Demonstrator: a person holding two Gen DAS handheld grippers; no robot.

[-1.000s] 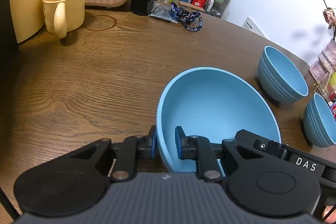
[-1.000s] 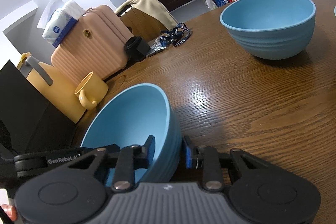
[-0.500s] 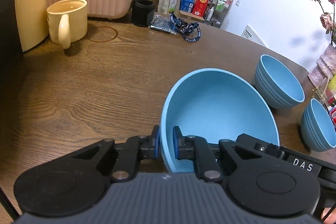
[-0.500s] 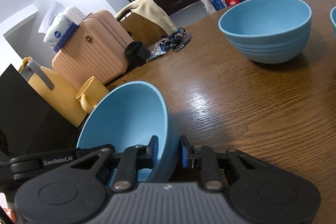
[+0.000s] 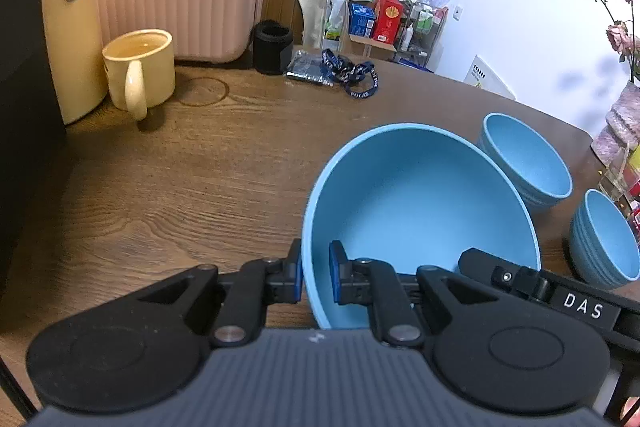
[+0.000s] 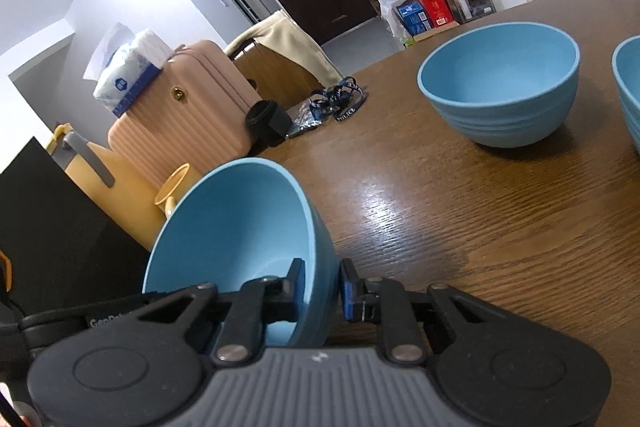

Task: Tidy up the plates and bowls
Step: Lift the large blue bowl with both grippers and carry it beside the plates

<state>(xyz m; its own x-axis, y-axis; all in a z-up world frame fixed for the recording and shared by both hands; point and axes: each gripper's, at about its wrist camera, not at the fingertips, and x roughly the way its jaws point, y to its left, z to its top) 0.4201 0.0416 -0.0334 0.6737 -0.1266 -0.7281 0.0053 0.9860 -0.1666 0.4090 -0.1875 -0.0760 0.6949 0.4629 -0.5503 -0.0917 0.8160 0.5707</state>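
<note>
Item: large blue bowl, clamped at opposite rim edges by two tools.

Left tool and right tool each pinch the bowl's wall, one pad inside and one outside; the right jaws have just been closing onto it. The paired grip suits a wide, shallow-walled piece. Bowl sits low over the tabletop, possibly just lifted clear. Two smaller blue bowls stand at two o'clock, likely where it goes; yellow mug at ten o'clock.
</note>
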